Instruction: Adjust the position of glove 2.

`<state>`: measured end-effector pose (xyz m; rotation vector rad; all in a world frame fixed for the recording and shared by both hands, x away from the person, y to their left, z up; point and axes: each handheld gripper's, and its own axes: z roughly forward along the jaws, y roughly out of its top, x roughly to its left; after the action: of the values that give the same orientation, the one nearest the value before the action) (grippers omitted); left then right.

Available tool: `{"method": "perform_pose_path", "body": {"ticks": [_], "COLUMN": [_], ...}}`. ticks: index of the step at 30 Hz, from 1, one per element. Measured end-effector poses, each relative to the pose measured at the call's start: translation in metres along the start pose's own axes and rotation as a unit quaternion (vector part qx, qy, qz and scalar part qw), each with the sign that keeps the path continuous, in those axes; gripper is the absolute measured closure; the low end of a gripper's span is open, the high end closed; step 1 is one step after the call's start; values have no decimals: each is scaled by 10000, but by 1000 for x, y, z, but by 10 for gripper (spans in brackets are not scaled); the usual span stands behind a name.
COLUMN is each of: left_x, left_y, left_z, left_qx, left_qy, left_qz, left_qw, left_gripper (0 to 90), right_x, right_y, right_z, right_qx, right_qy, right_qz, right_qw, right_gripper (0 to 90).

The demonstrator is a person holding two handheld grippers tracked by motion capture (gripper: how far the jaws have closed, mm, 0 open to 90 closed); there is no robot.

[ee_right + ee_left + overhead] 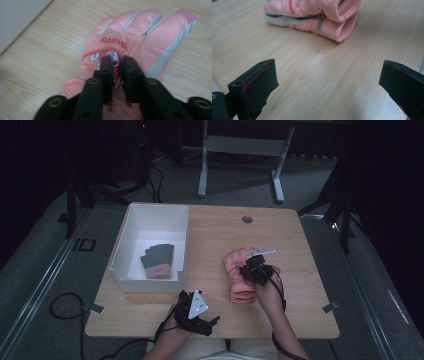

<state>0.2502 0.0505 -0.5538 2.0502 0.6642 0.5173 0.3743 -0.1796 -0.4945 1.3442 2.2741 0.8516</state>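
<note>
A pink glove (140, 37) with grey stripes and a cartoon print lies palm down on the wooden table (215, 235). My right gripper (117, 58) points down at its back, with the jaws a narrow slit apart and their tips resting on the print. No fabric shows pinched between them. From above, the right gripper (248, 266) sits over the middle of the pink glove (239, 287). My left gripper (210, 324) rests near the table's front edge. The left gripper (327, 72) stands wide open with nothing in it, facing the pink glove (312, 17), which looks folded or stacked.
A white box (127, 245) stands at the table's left and holds a grey glove with a pink cuff (159, 260). A round cable hole (247, 219) sits near the far edge. Bare wood lies between the box and the pink glove.
</note>
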Motion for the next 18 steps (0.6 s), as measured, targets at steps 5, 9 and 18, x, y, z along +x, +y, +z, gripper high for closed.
{"method": "perform_pose_path", "body": {"ticks": [5, 9, 18], "left_x": [-1, -1, 22], "left_y": [12, 30, 97], "left_z": [-5, -8, -1], "left_qx": [-170, -99, -331], "left_qy": [-21, -294, -363], "left_qz": [-19, -97, -49], "left_qw": [9999, 9995, 9988], "left_gripper": [13, 13, 71], "right_x": [0, -12, -42], "right_y": [5, 10, 14], "right_z": [-18, -43, -59], "right_qx": [-241, -582, -991], "right_qy": [181, 268, 226], "right_qz": [-87, -219, -886], "right_qw": [9995, 9977, 9909], "right_gripper": [673, 668, 665]}}
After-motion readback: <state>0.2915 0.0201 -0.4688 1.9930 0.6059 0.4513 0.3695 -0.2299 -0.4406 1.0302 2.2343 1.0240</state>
